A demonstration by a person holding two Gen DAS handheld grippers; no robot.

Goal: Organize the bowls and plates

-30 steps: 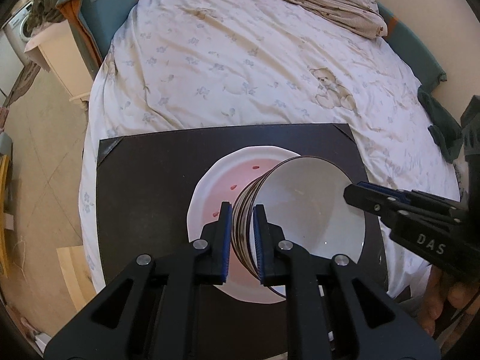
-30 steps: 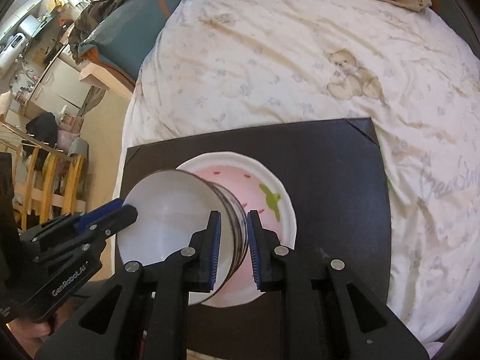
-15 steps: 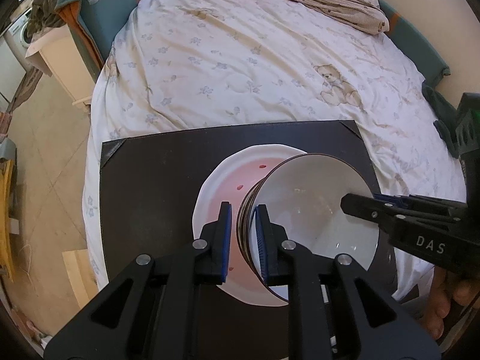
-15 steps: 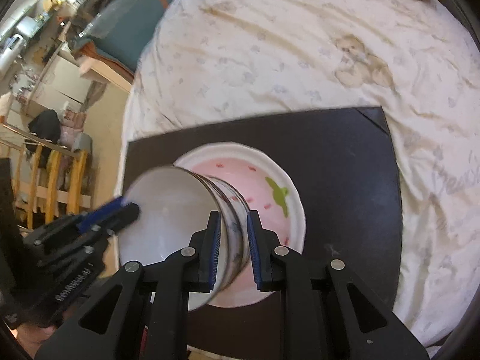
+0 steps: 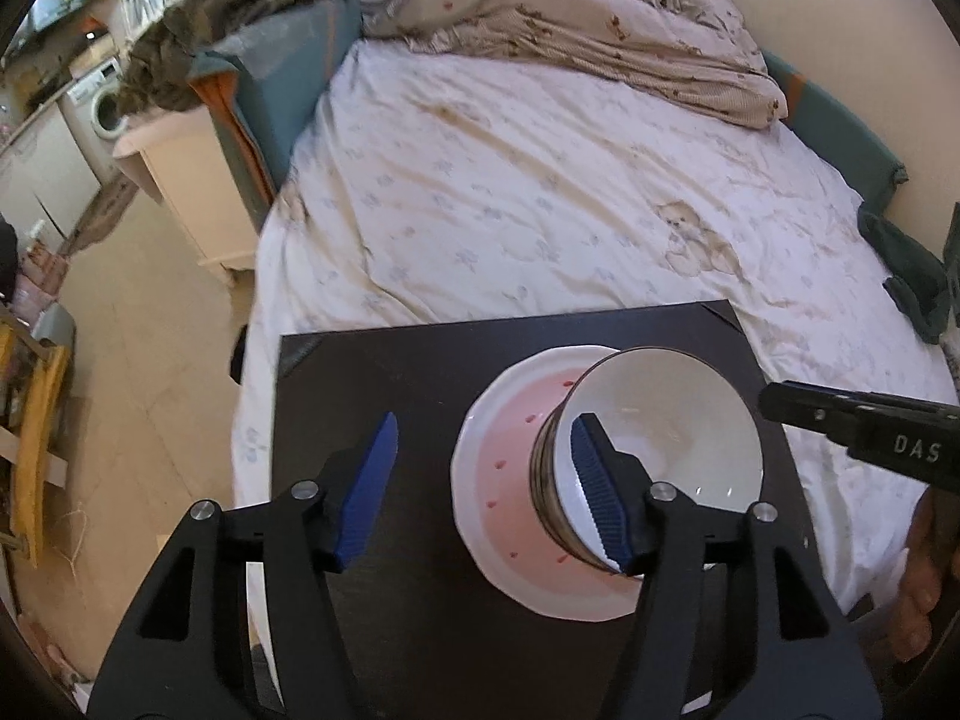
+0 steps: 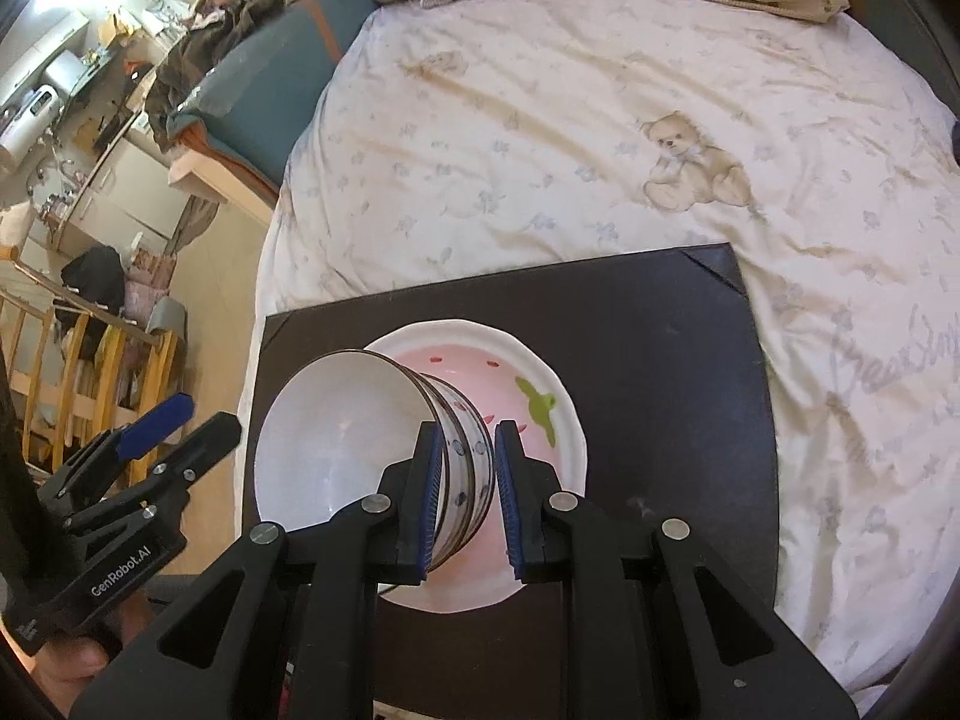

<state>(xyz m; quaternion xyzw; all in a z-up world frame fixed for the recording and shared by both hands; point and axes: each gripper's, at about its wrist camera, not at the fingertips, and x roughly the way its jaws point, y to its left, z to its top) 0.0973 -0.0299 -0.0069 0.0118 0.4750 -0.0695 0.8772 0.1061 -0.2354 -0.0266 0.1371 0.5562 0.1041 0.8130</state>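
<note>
**Bowl set on plate: left fingers released, right fingers not yet clear.**
You had the white bowl (image 6: 342,438) seated on the pink plate (image 6: 540,420), at the worktop's (image 6: 660,390) 7 o'clock. Your left gripper (image 5: 486,480) stood spread wide, one finger inside the rim. Your right gripper (image 6: 465,495) clasped the bowl's wall. In my judgement, you needed to part those fingers fully and lift straight up, avoiding the rim.

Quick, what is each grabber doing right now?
Left gripper: open wide, holding nothing; one finger sits inside the bowl.
Right gripper: fingers astride the bowl's wall, a small gap showing; cannot tell if it grips.
</note>
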